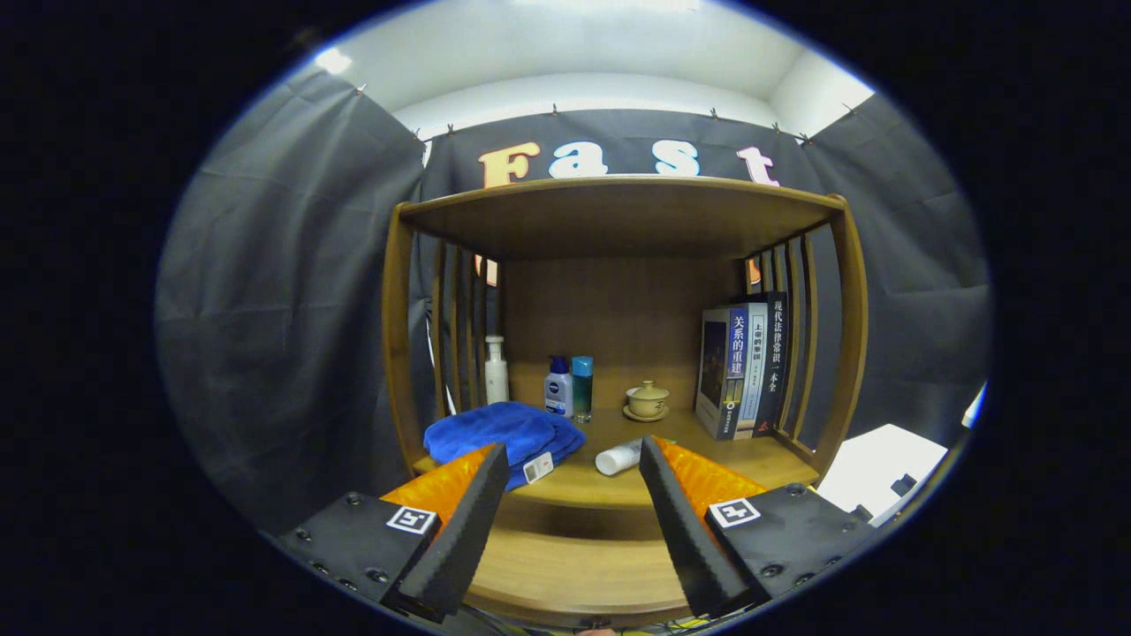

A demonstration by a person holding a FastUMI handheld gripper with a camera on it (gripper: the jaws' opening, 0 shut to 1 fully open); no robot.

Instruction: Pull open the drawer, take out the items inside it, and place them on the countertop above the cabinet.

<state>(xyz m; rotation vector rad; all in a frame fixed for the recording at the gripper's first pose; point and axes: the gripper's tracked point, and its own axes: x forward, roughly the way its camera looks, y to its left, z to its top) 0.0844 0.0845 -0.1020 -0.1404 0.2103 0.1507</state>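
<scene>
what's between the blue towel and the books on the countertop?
In the gripper view: two small bottles at the back, a lidded teacup on a saucer, and a white tube lying on its side nearer the open gripper.

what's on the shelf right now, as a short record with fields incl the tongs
tongs: open, nothing between the fingers, aimed at the shelf front
towel: blue, folded, just beyond the left finger
small white item: lies at the towel's front edge
white tube: lying on its side, just beyond the right finger
bottles: upright at the back, a white one further left
lidded cup: on a saucer
books: upright, right side
drawer: cannot tell
</scene>
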